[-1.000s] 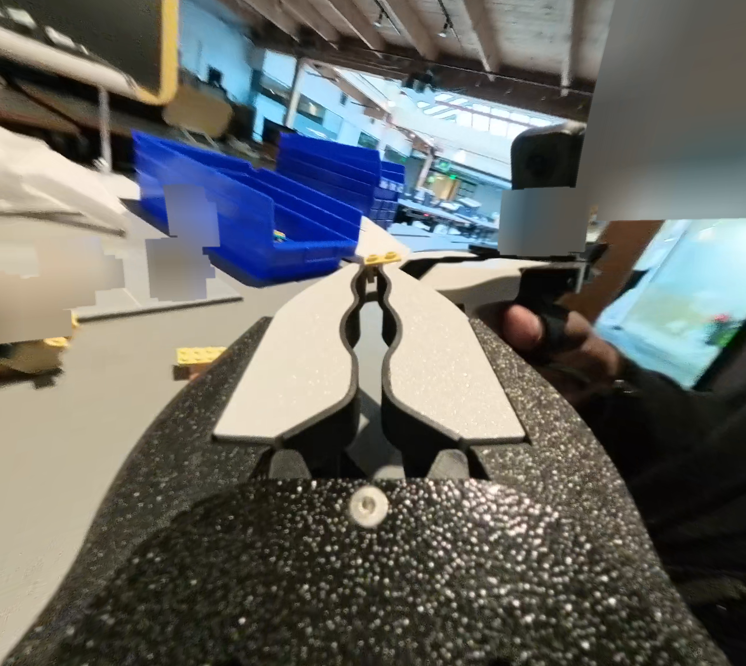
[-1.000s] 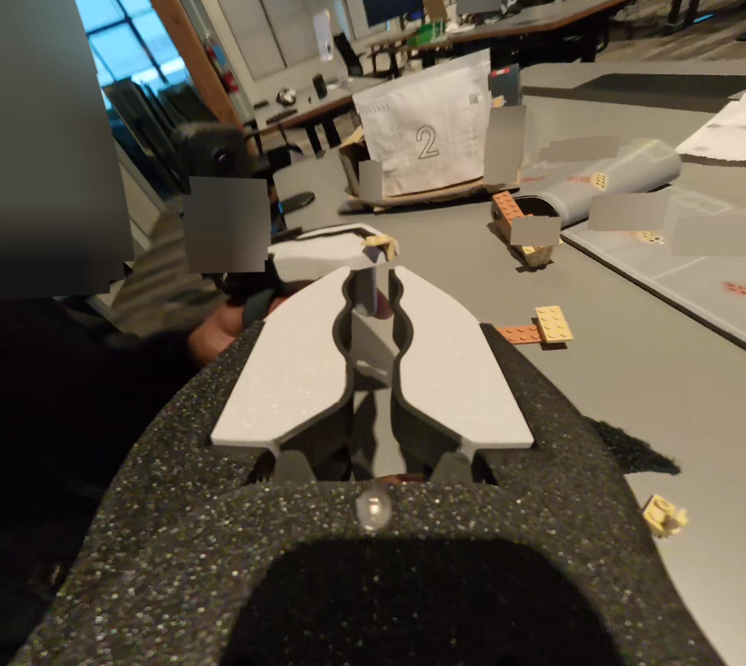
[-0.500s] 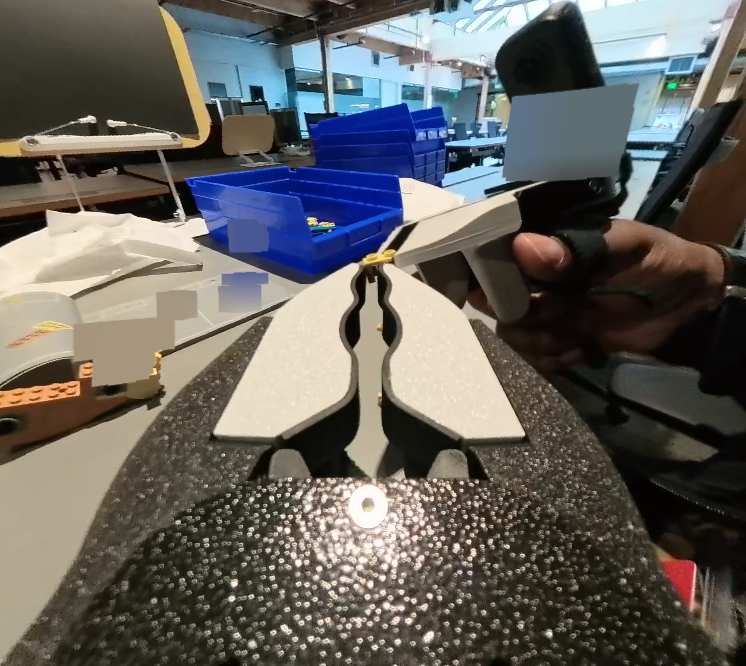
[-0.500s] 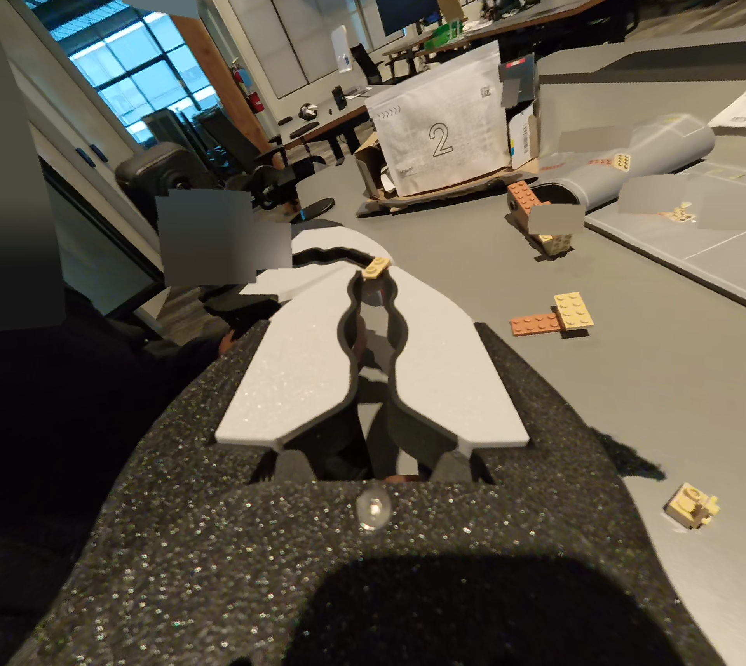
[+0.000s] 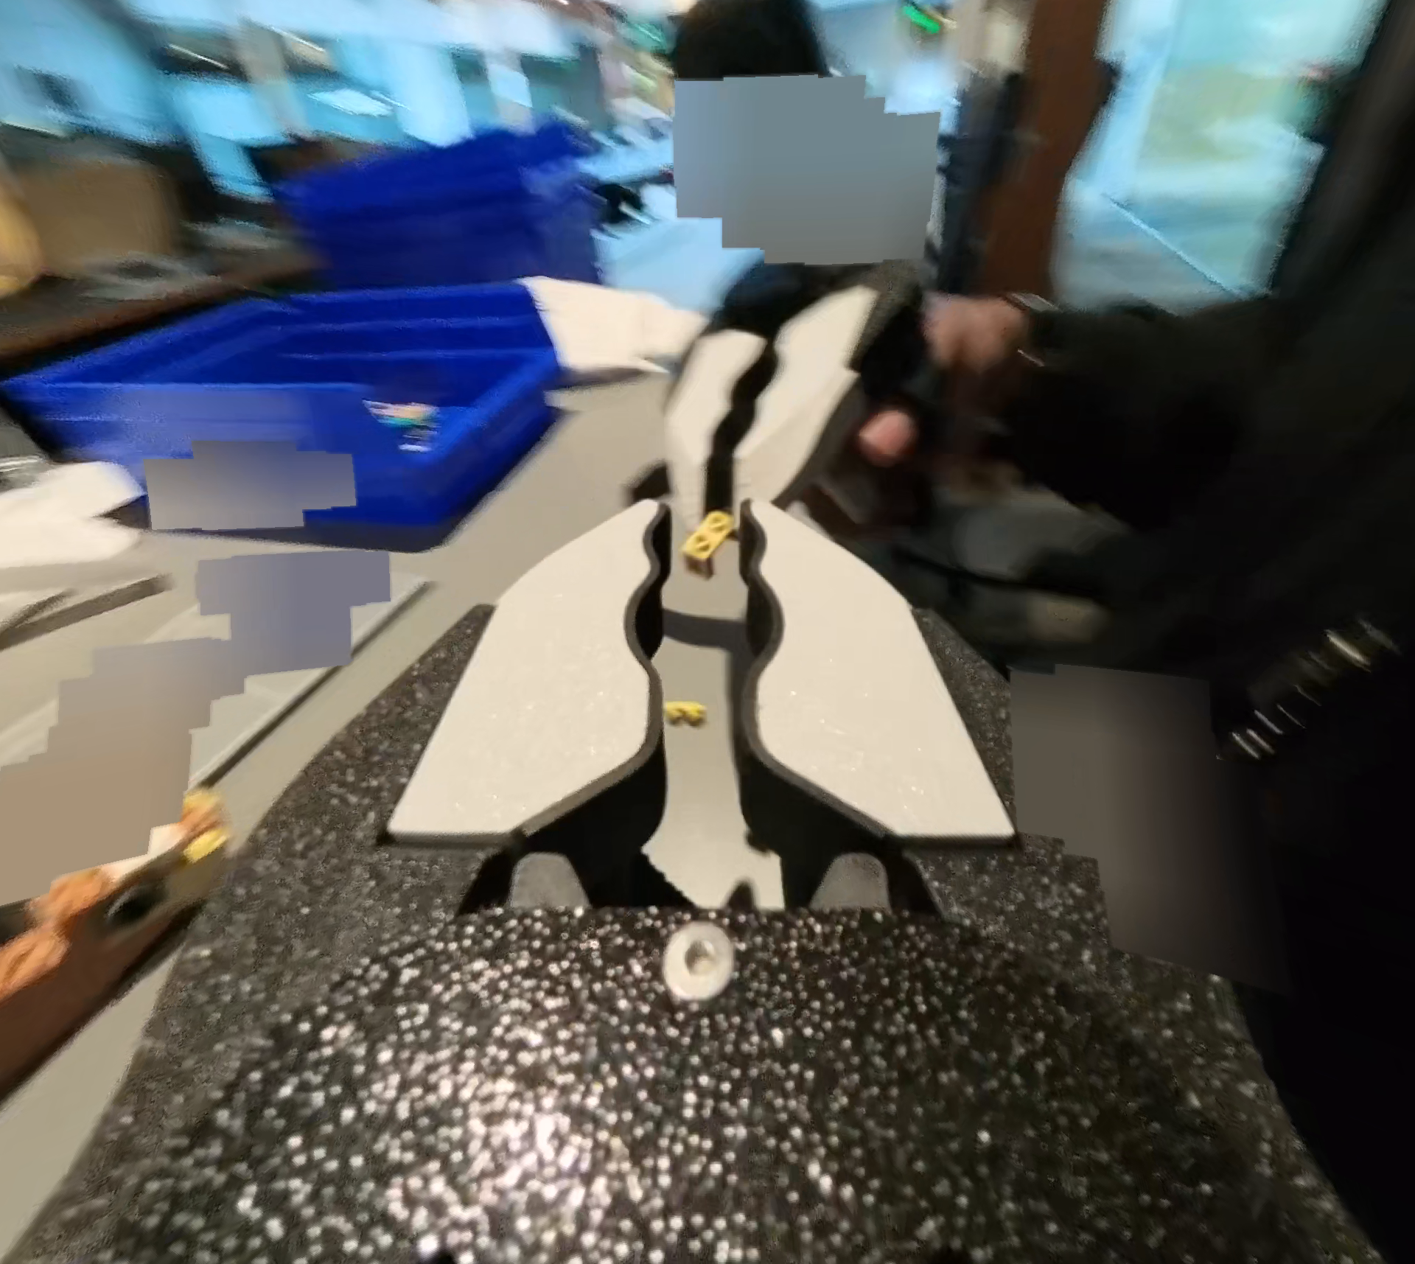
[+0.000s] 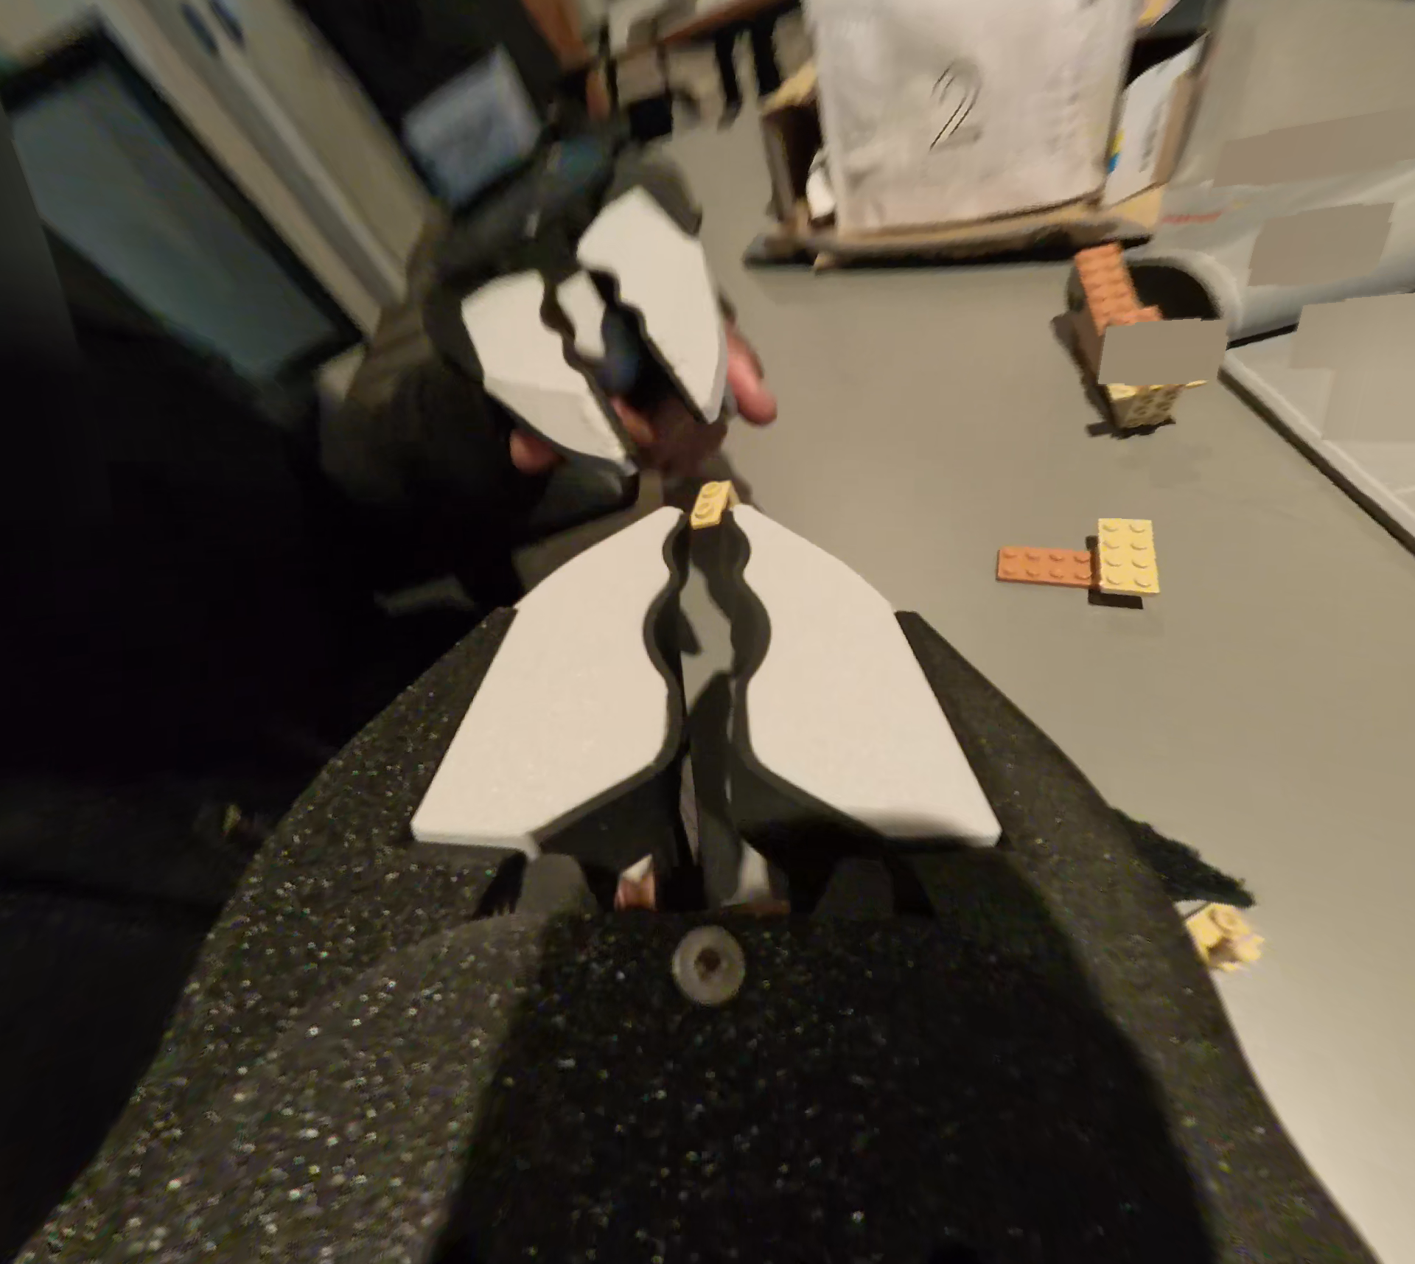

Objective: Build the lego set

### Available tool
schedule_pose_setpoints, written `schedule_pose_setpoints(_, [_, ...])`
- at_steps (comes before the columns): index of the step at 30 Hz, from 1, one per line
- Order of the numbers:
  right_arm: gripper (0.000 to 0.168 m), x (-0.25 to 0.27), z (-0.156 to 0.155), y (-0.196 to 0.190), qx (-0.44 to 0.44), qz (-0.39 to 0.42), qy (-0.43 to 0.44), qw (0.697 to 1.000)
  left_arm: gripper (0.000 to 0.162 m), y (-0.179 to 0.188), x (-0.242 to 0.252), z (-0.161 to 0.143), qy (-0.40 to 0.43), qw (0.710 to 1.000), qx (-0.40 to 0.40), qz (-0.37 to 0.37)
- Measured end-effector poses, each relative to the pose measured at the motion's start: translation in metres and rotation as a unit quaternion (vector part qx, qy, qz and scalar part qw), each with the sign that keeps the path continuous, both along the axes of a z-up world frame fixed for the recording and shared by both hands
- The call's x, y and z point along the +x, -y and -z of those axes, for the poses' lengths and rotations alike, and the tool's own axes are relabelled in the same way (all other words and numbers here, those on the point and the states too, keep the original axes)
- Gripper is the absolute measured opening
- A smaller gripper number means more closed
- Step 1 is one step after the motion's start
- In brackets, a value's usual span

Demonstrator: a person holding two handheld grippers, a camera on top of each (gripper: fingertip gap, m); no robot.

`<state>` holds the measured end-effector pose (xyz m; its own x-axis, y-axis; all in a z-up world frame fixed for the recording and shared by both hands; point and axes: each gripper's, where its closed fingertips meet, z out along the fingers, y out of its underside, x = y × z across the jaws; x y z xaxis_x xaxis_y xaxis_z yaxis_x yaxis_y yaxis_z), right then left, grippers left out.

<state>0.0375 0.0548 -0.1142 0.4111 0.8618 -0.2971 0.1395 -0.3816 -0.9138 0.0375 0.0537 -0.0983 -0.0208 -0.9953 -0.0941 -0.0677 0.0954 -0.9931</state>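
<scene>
My right gripper (image 6: 708, 521) is shut on a small yellow plate (image 6: 708, 509), held flat at its fingertips above the grey table (image 6: 957, 431). In the left wrist view the same plate (image 5: 708, 542) hangs from the right gripper's fingers (image 5: 804, 385), just between the tips of my left gripper (image 5: 703, 513). The left gripper is open with a clear gap, and neither tip grips the plate. Its fingers (image 6: 528, 347) show in the right wrist view, just beyond the plate.
A brown plate with a yellow plate on it (image 6: 1080, 565) lies to the right. A partial brown and tan build (image 6: 1110, 308) stands by a rolled booklet (image 6: 1240, 278). Also present: a small tan piece (image 6: 1225, 936), a yellow piece (image 5: 685, 713), a blue bin (image 5: 306, 385), a white bag (image 6: 965, 79). Only a small space, under 4 cm, lies between the two pairs of fingers. From the right gripper's tips to the small tan piece (image 6: 1225, 936) is close to 15 centimeters.
My left gripper has opened and let go of the small yellow plate. The right gripper now holds it alone. Both views have swung and are blurred with motion.
</scene>
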Motion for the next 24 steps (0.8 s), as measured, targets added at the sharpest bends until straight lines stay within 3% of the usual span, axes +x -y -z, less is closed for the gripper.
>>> schedule_pose_setpoints(6, [0.007,-0.005,0.009,0.007,0.009,-0.057,0.099,0.993,0.012,0.008,0.004,0.021,-0.135,0.983,0.098,0.075])
schedule_pose_setpoints(24, [0.008,-0.004,0.021,0.015,-0.003,-0.086,0.128,0.988,0.012,0.011,0.007,0.040,-0.238,0.948,0.180,0.108])
